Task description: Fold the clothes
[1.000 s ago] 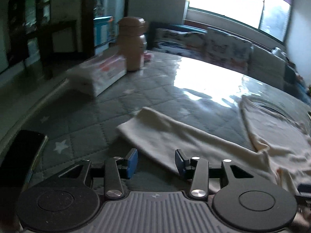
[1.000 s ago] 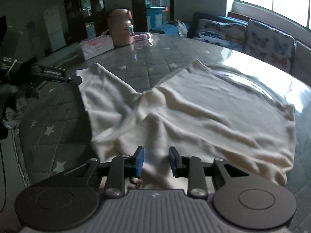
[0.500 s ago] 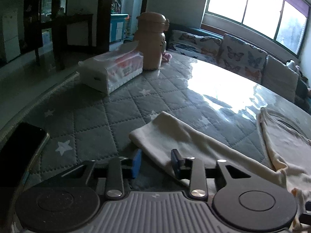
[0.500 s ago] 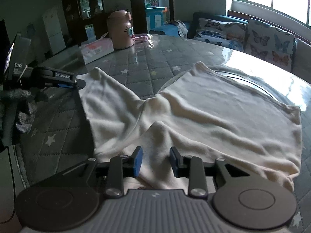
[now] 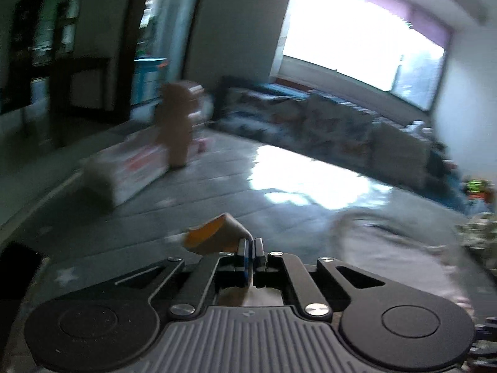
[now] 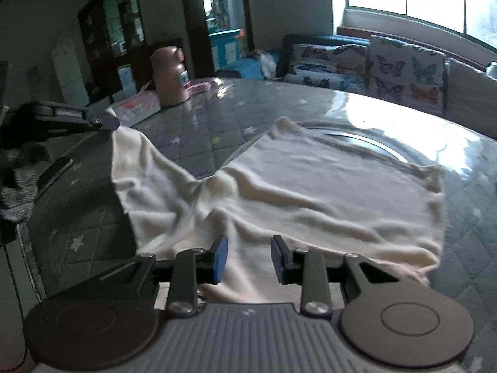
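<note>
L tongs (image 5: 251, 248) are clenched on the sleeve end (image 5: 217, 236) of the cream shirt (image 6: 310, 192), lifted clear of the quilted table cover (image 6: 202, 124). From the R side you see the sleeve rising in a taut strip to that grip at upper left, prob. so it can swing over the body w/o dragging. L view is smeared w/ blur, so I can't tell how much cloth is pinched.

R tongs (image 6: 248, 259) hang released, pads apart, low over the near hem w/ cloth right ahead and beneath; touching or not, can't say. Looks like it's there to pin the body while the sleeve goes across.

Shirt body lies spread, wrinkled, ahead of R tongs. Pink bottle (image 6: 169, 76) and tissue pack (image 6: 136, 108) sit well beyond, far left. Fold barely begun, I'd judge.
</note>
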The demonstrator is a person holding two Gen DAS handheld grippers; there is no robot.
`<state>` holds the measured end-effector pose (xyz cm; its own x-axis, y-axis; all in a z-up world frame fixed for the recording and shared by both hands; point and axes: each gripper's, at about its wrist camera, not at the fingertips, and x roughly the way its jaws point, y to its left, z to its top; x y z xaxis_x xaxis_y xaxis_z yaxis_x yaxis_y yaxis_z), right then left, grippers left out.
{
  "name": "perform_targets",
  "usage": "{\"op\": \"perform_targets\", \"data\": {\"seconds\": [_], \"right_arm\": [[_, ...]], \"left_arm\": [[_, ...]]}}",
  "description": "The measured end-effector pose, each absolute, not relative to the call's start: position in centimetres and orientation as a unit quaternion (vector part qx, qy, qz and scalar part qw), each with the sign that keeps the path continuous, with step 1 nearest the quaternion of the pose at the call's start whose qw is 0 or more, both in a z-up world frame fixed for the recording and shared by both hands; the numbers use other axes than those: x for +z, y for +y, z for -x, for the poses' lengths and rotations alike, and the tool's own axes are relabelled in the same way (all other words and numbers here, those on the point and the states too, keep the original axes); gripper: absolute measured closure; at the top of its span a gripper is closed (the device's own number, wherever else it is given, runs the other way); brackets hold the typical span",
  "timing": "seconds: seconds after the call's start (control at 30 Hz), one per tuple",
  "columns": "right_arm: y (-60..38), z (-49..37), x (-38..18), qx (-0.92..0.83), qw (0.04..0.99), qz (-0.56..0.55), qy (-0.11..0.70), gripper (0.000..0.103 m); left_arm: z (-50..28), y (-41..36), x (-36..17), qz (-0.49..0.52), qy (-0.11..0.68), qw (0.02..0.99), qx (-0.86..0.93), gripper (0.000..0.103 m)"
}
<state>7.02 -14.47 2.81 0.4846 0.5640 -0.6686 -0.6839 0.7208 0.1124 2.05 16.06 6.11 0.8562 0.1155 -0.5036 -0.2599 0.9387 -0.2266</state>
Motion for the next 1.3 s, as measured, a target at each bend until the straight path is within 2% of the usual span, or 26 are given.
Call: {"op": "perform_targets", "data": {"seconds": [0.4,0.6,0.63,0.8,1.3], "right_arm": [[-21.1,-7.8,2.8,0.299,0.885,0.020,0.356,0.073],[-24.0,-8.2,2.2,0.265,0.893,-0.001,0.365,0.073],[-24.3,-8.1,2.1,0.262,0.893,-0.002,0.365,0.073],[-25.2,-8.2,2.2,0.257,0.895,-0.014,0.365,0.072],[-22.1,-8.1,2.0,0.286,0.886,0.032,0.364,0.074]], "left_arm": [[-4.3,1.9,9.2,0.110,0.235,0.957,-0.130,0.101],[-5.4,-2.8,6.7,0.061,0.293,0.933,-0.201,0.097],[-5.2,-2.8,6.4,0.055,0.299,0.931,-0.201,0.096],[-4.4,-0.7,5.3,0.037,0.309,0.933,-0.179,0.074],[-2.0,6.7,0.5,0.015,0.379,0.921,-0.091,0.073]]}}
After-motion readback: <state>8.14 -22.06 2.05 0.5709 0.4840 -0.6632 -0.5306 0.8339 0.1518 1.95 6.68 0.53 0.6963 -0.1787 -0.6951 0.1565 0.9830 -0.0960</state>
